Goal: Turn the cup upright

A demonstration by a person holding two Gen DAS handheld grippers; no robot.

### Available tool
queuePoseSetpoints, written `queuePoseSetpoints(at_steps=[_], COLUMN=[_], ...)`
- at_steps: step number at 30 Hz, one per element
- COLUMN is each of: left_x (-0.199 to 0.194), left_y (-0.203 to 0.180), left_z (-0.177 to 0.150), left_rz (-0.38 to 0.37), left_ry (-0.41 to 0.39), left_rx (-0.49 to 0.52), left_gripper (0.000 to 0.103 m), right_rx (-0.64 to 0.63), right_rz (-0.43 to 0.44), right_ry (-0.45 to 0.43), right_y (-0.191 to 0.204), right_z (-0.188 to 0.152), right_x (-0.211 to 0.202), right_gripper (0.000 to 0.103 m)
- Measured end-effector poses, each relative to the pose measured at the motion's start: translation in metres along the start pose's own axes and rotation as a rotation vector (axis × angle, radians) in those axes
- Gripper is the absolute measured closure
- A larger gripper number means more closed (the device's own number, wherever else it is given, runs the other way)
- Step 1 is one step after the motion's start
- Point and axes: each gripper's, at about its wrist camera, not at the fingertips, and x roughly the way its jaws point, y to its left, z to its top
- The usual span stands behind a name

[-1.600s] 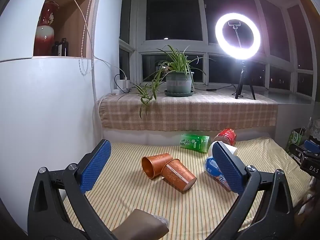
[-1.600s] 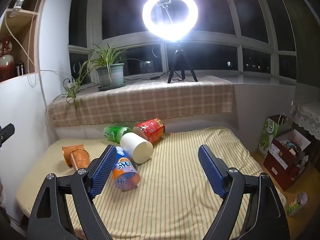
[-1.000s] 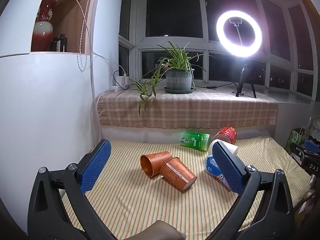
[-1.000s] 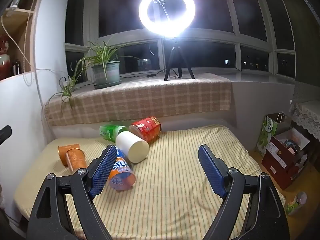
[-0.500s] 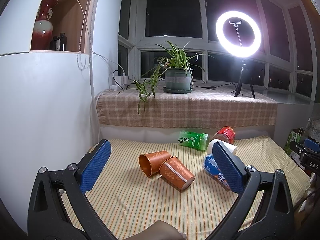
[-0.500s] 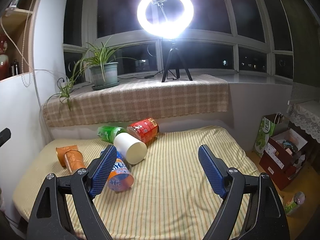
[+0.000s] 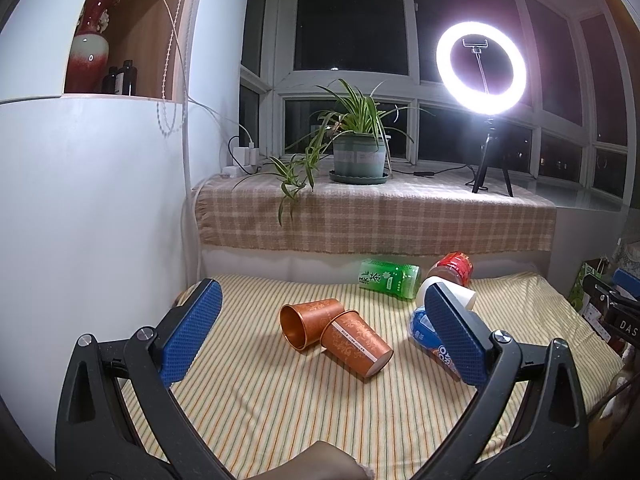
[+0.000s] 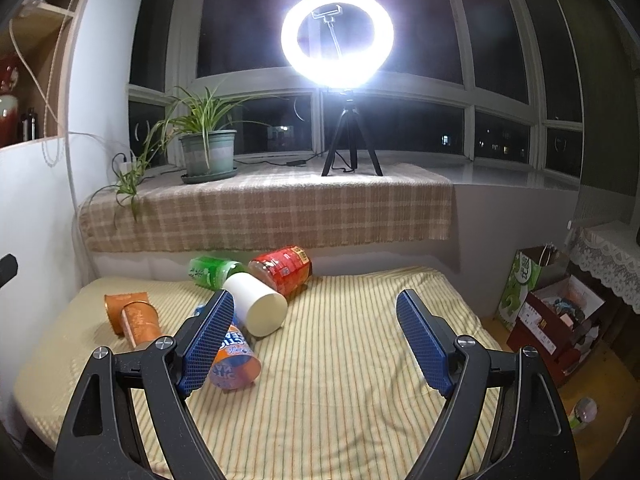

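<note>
Night-time room with dark windows, and in front a bed-like surface under a yellow striped cloth (image 7: 280, 400).

On that cloth, left of centre, a copper-coloured tapered cup (image 7: 310, 322) on its side, open mouth toward the left camera. Touching it, a second patterned copper cup (image 7: 356, 344), also toppled, base toward the camera. Hard to tell which cup is meant to be stood up first; none upright yet.

Further right, a loose cluster of more fallen containers: a plain white cylindrical cup (image 8: 260, 308), a blue-and-orange printed cup (image 8: 234, 360), a green labelled container (image 7: 388, 278) and a red one (image 7: 452, 268) against the back wall.

Left gripper (image 7: 322, 294) spread wide, nothing between its blue pads, well short of the copper pair. Right gripper (image 8: 316, 300) likewise wide apart and empty, aimed past the white cup.

Compared with a second ago: only a slight drift of both views; every container in the same place, nothing touched. Likely still the approach, with grasp and flip all ahead.

Behind, a checked cloth over the window ledge, a potted spider plant (image 7: 360, 156) and a glaring ring light on a tripod (image 8: 338, 32).
</note>
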Motion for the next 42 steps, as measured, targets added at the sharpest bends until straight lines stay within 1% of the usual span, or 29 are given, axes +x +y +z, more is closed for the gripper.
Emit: queuePoseSetpoints(at_steps=[5,16,42], left_x=[0.0,0.001,0.013], left_y=[0.002,0.003,0.005], left_z=[0.0,-0.003,-0.009], left_rz=[-0.003,-0.005,-0.015], left_ry=[0.0,0.007,0.032], left_rx=[-0.003,-0.007,-0.016], left_gripper=[0.0,0.0,0.0], right_rx=[-0.026,-0.047,-0.046], right_rz=[-0.021,-0.038,-0.042], right_ry=[-0.016,-0.024,-0.01], right_y=[0.005,0.007,0.004], right_z=[0.002,0.004,0.002], right_x=[-0.001,0.002,0.012], right_gripper=[0.02,0.02,0.019])
